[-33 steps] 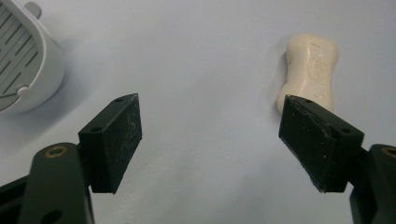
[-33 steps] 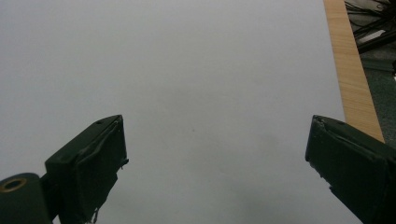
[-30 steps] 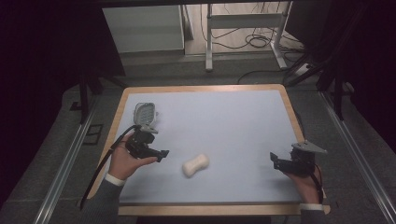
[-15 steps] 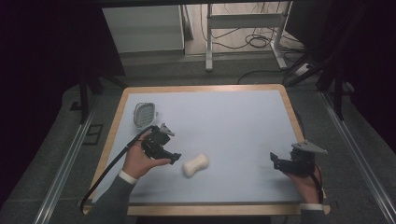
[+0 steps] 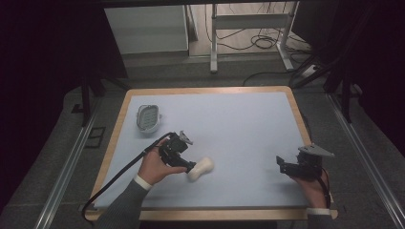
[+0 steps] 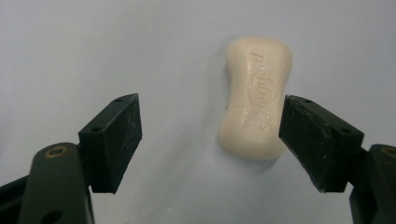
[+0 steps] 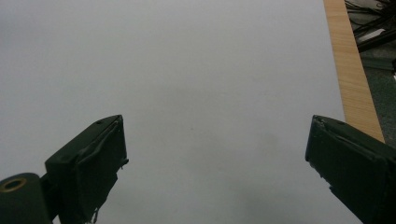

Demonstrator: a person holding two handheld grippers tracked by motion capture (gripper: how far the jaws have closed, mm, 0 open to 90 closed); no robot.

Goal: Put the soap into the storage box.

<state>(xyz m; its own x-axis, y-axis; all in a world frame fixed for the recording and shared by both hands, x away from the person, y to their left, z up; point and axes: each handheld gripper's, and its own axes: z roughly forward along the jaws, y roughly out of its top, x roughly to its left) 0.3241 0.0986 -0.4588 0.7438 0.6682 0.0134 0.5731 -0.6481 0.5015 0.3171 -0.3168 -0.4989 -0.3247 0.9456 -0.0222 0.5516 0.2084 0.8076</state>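
Your left hand-held gripper [image 6: 210, 140] sits low over the soap bar [image 6: 256, 95], jaws spread wide, nothing pinched. In the left gripper view the bar lies between the jaws but well off centre: it crowds the jaw on that view's right, touching it or just short of it, I cannot tell which, with a wide gap to the other jaw. Its long axis runs away from you along the jaws, so a squeeze would take it across the narrow waist, which looks like the likely next step; slide toward the bar's side first, or it may get shoved sideways. In the high view the soap bar [image 5: 200, 168] rests on the pale worktop [image 5: 229, 124] near the front edge, left of middle, right at the tip of your left hand-held gripper [image 5: 190, 167]. Your right hand-held gripper [image 5: 281, 165] is well apart at the front right, jaws also spread, over bare surface, so the left is clearly nearer. Farther back left, a small soap dish [image 5: 147, 117] sits near the wooden border.
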